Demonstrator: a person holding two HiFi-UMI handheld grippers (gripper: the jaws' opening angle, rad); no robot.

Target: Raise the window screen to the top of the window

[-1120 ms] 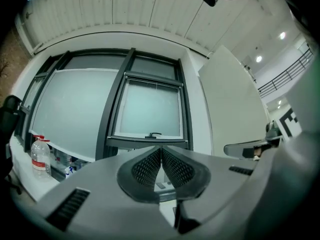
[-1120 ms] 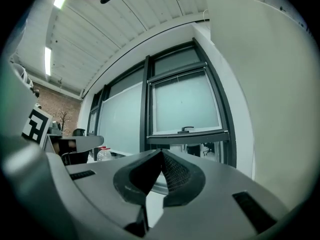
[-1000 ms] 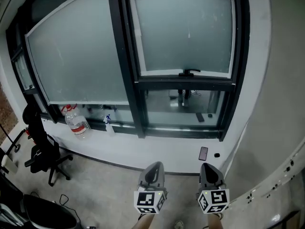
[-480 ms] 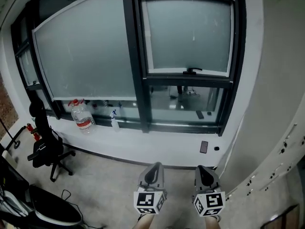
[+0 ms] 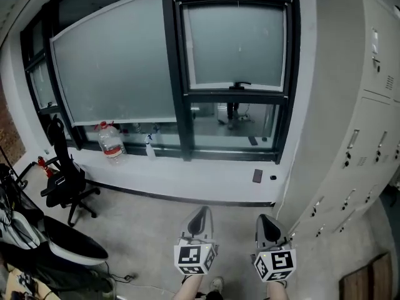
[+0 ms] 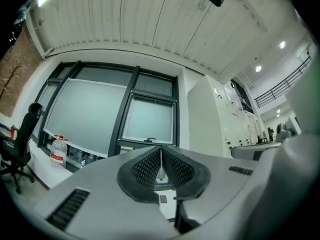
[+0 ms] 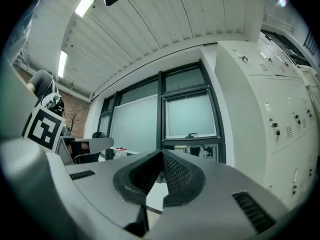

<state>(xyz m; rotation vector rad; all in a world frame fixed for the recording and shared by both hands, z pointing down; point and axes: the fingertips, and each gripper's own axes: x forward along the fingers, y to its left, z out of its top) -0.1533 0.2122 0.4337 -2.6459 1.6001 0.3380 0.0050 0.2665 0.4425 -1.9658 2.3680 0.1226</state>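
Pointing toward the window, well back from it: left claw and right claw side by side, each with jaws together and nothing between them. Screen covers the right pane's upper part. Its bottom bar with handle sits near mid-height, clear glass below. Bottle on the sill, lockers at right.

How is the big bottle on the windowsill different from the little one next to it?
The big bottle is much larger than the little bottle. The big bottle has a red cap and label; the little bottle has a spray top. Both stand upright on the windowsill.
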